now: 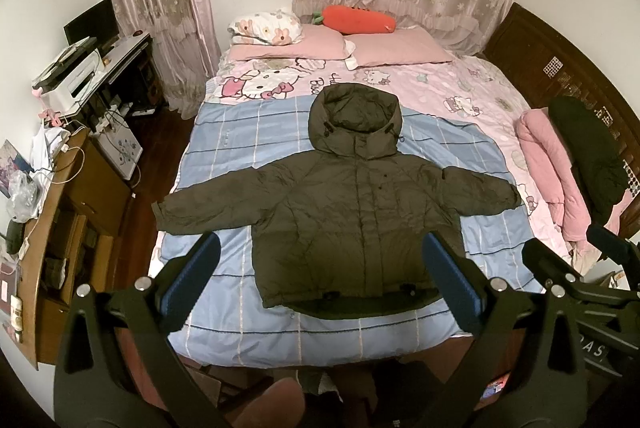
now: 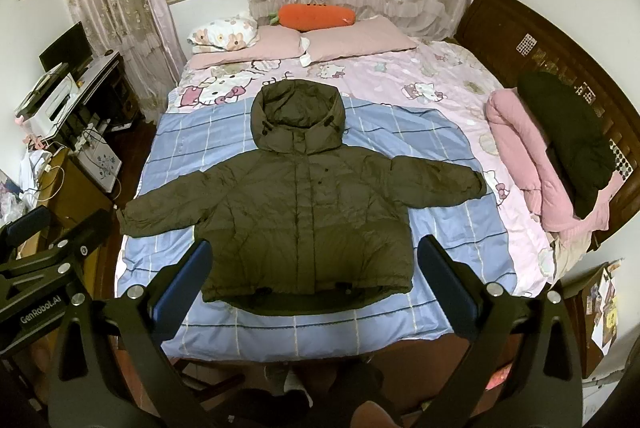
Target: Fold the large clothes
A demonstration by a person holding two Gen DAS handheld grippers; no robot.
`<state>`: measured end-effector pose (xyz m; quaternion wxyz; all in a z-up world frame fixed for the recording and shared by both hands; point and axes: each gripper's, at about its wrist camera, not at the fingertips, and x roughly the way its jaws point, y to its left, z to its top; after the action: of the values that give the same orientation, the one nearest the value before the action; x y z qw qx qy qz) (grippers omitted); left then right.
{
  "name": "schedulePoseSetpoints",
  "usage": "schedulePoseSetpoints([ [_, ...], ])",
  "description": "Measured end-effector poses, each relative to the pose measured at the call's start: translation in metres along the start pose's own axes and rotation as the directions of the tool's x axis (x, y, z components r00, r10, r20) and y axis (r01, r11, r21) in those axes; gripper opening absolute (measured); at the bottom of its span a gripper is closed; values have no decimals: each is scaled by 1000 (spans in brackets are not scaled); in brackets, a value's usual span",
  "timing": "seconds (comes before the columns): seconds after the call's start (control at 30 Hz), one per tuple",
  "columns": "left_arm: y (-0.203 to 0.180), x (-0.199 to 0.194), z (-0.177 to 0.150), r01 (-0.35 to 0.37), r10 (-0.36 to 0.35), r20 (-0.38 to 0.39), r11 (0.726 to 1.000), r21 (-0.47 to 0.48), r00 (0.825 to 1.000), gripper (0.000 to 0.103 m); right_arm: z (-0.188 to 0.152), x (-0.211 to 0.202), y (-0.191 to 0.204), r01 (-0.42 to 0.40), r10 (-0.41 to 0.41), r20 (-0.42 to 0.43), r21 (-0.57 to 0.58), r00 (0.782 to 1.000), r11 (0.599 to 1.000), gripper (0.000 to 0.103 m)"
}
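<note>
One jacket [image 1: 352,212], dark olive, hooded, spread flat and front-up on the bed [image 1: 224,164], over one blue checked sheet [image 1: 240,148]. Two sleeves stretched out sideways, one to each side; hood pointing toward the pillows, hem toward the bed's foot. Left cuff reaching the sheet's edge, right cuff lying near the pink quilt [image 1: 552,164].

Two hand-held grippers, both raised over the bed's foot, neither touching the jacket. Left hand-held gripper [image 1: 320,280] with its two blue-padded fingers spread wide apart, nothing between them but the view of the jacket's hem. Right hand-held gripper [image 2: 316,284] likewise splayed wide and empty. Seen side by side, each showing at the rim of the other's view.

At the bed's head: two pink pillows [image 1: 288,46], one flowered pillow [image 1: 266,26] stacked on the left one, one carrot cushion [image 1: 360,19] behind them. One pink cartoon-cat cover [image 1: 460,88] under the blue sheet. One dark garment [image 1: 580,156] heaped on the rolled pink quilt at the right edge.

Left of the bed, one surface [image 1: 132,46] bearing one monitor [image 1: 92,22] and one printer [image 1: 70,76].
</note>
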<state>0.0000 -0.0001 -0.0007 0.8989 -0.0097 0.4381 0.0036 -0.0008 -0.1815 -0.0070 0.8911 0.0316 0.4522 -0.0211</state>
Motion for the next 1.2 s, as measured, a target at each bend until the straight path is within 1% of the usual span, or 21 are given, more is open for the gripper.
schedulePoseSetpoints([
  [0.77,-5,-5,-5,0,0,1,1000,-4,1000,101,-1,2,0,-1,1,2,0,1000,1000,102],
  [0.83,-4,-11,0,-4,4,-4,1000,-4,1000,101,-1,2,1,0,0,-1,-2,1000,1000,102],
  [0.93,-3,-16,1,-15,15,-2,1000,3,1000,101,0,0,-2,-19,19,-1,4,1000,1000,102],
  [1.03,-5,-9,-5,-1,1,-9,1000,6,1000,101,0,0,-6,-36,36,7,19,999,999,102],
  [1.13,-14,6,-18,-17,19,-33,999,44,999,101,1,4,-5,-34,34,13,10,999,999,102],
  [1.2,-14,4,-15,-14,15,-15,999,49,1000,101,2,8,-5,-48,48,20,14,999,999,102],
])
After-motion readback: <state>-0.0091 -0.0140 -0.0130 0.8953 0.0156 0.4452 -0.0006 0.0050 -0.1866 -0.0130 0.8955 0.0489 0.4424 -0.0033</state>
